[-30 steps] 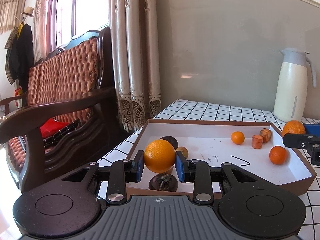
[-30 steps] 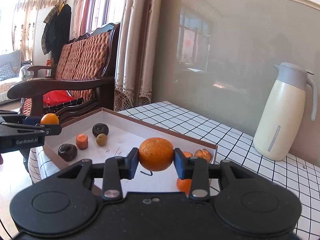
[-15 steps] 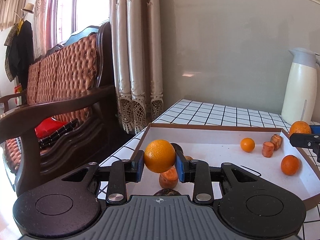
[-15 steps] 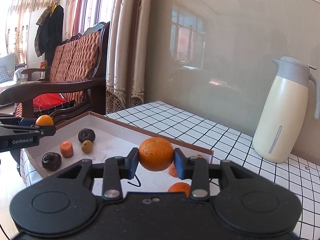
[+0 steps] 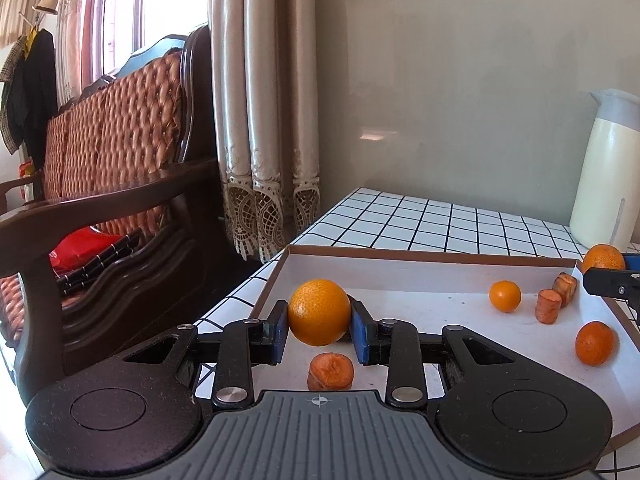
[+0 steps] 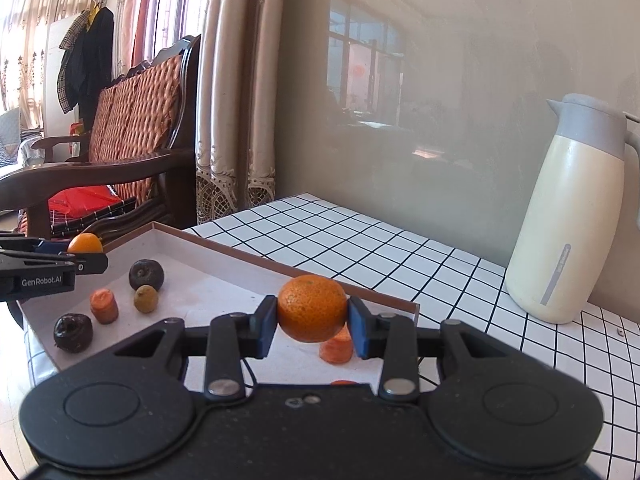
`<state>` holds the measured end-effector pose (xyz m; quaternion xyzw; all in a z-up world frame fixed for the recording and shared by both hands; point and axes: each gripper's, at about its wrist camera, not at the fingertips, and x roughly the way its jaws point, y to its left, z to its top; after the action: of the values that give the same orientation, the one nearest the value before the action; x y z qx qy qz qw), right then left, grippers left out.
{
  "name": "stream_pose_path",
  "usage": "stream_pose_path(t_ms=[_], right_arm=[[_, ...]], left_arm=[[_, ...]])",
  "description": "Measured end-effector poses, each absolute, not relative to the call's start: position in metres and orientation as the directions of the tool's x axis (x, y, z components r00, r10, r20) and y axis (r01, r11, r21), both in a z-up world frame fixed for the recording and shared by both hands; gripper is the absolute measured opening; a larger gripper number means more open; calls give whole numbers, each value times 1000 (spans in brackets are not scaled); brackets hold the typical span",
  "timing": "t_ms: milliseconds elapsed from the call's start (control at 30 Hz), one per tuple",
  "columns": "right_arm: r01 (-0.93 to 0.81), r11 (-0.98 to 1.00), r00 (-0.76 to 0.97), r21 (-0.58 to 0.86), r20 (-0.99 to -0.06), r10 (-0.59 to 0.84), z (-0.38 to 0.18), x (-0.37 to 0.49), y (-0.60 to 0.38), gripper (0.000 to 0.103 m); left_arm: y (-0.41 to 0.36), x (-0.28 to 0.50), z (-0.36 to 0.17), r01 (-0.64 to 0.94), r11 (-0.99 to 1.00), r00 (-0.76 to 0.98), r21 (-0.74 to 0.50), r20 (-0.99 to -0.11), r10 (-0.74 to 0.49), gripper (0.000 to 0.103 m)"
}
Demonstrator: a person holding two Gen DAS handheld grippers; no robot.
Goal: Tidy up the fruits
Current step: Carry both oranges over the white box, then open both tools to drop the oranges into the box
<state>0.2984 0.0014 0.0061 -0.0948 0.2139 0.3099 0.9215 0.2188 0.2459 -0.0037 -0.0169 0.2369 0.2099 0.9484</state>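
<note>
1. Left wrist view: my left gripper (image 5: 319, 322) has its fingers closed on a smooth orange (image 5: 319, 312), both blue pads pressed against its sides, held above the near left end of the tray (image 5: 420, 254).
2. Directly below that orange, a carrot chunk (image 5: 331, 370) stands on the white tray floor.
3. Farther right in the tray I see a small orange (image 5: 505, 296), two more carrot pieces (image 5: 549, 306) side by side near the back right corner, and another orange (image 5: 596, 343) nearer the right edge.
4. At the right border, my right gripper shows as a black fingertip with its mandarin (image 5: 603, 258) just above the tray's right corner.
5. Right wrist view: my right gripper (image 6: 312, 322) is clamped on a rough-skinned mandarin (image 6: 312, 308), held over the tray's right end, with a carrot piece (image 6: 337, 349) under it.
6. At the tray's far left end lie a dark round fruit (image 6: 146, 274), a small greenish-brown fruit (image 6: 146, 299), a carrot stub (image 6: 104, 305) and a dark wrinkled fruit (image 6: 73, 333).
7. A cream jug (image 6: 568, 216) stands on the checked tablecloth (image 6: 400, 248), well apart from the tray.
</note>
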Motion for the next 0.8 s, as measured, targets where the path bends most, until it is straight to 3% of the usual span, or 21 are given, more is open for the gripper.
stream_pose_path(t_ms=[433, 467, 500, 533, 567, 633, 800], right_arm=[[-624, 781, 691, -25, -486, 536, 5, 327, 5, 31], [-616, 786, 701, -45, -486, 522, 5, 327, 5, 43], [-591, 804, 736, -65, -454, 503, 6, 324, 3, 81], [-552, 830, 783, -76, -391, 484, 8, 320, -2, 98], [-529, 845, 811, -78, -338, 477, 9, 316, -6, 98], [-521, 850, 816, -80, -337, 469, 10, 321, -8, 97], [-524, 849, 812, -65, -339, 475, 8, 324, -10, 97]], left_arm=[[254, 240, -2, -429, 901, 791, 61, -457, 407, 33], [254, 240, -2, -434, 899, 791, 56, -453, 411, 35], [253, 237, -1, -449, 892, 795, 50, -434, 424, 45], [251, 233, 2, -468, 883, 797, 49, -408, 445, 89], [249, 229, 4, -485, 873, 803, 52, -370, 468, 103], [248, 226, 6, -500, 863, 802, 70, -339, 492, 103], [251, 230, 2, -491, 869, 799, 66, -364, 479, 103]])
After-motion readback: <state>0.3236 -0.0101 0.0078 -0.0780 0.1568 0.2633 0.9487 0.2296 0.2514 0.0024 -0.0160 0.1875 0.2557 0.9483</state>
